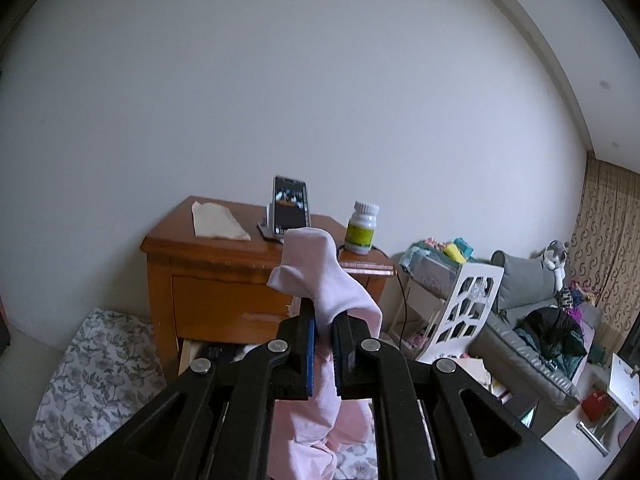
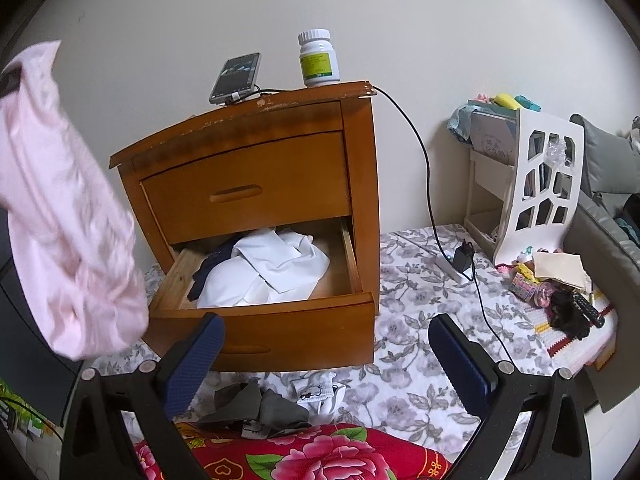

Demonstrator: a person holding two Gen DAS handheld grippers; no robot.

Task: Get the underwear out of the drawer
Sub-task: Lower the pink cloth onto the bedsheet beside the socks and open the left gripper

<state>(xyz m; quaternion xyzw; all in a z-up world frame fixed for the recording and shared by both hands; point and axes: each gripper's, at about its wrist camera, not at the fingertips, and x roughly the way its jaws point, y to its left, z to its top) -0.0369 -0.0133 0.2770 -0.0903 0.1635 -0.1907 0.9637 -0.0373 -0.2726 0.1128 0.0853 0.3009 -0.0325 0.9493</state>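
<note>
My left gripper (image 1: pixel 325 322) is shut on pale pink underwear (image 1: pixel 316 276), which bunches above the blue pads and hangs below them. From the right wrist view the same pink underwear (image 2: pixel 64 208) dangles in the air at the far left, beside the wooden nightstand (image 2: pixel 248 184). The bottom drawer (image 2: pixel 272 320) stands pulled out, holding white (image 2: pixel 276 268) and dark navy clothes (image 2: pixel 208 268). The right gripper (image 2: pixel 326 356) is open and empty, low in front of the drawer.
A phone (image 2: pixel 236 78) and a white pill bottle (image 2: pixel 318 58) stand on the nightstand, with a black cable (image 2: pixel 428 176) running to a charger. Grey and white socks (image 2: pixel 276 404) lie on the floral mat. A white shelf (image 2: pixel 532 196) and grey sofa (image 1: pixel 532 320) are at right.
</note>
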